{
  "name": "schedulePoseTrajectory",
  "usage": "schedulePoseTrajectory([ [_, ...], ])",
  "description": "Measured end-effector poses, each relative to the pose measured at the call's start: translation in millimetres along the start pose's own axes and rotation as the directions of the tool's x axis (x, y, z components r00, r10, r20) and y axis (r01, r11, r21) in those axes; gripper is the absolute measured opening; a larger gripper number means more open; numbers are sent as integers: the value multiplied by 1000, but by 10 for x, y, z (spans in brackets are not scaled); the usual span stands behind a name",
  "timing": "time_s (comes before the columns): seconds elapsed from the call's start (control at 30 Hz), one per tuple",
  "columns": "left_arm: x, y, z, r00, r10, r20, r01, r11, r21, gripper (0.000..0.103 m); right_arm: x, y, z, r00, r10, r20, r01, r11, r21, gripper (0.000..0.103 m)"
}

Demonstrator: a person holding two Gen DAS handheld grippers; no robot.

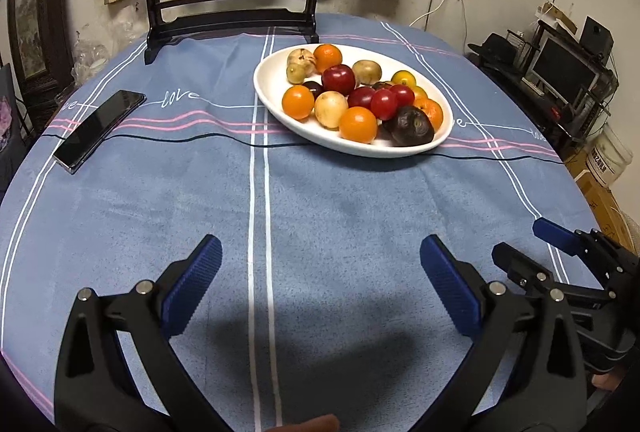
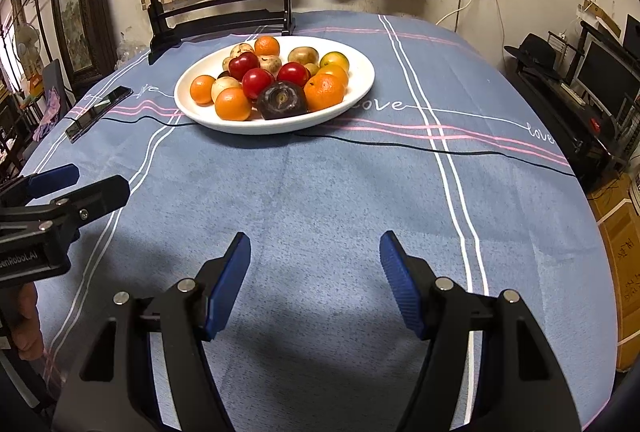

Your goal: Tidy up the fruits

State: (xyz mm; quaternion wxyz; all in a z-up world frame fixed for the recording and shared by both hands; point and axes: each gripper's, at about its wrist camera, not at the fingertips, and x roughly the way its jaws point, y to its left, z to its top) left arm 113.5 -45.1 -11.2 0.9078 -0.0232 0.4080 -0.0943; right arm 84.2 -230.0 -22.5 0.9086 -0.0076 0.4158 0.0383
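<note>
Fruits [image 1: 352, 94] — orange, red, tan and dark purple — lie heaped in an oval white ceramic plate [image 1: 272, 72] at one o'clock from the left gripper [image 1: 320, 260]. Both it and the right gripper [image 2: 314, 252] stand spread, holding nothing, over the blue striped tablecloth [image 1: 320, 200].

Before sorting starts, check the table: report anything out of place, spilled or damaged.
Nothing is spilled; all the fruit sits inside the white plate. Two non-fruit items share the cloth: a phone lying askew near the left edge, and a thin black cable running across the table and passing under the plate.
</note>
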Motion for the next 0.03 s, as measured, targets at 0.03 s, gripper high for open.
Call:
schedulePoseTrajectory([
  [0.03,4,6,-2,1000,0,0,0,1000,-1,101,1,-7,-5,1000,-4,-1,4,1000,1,67],
])
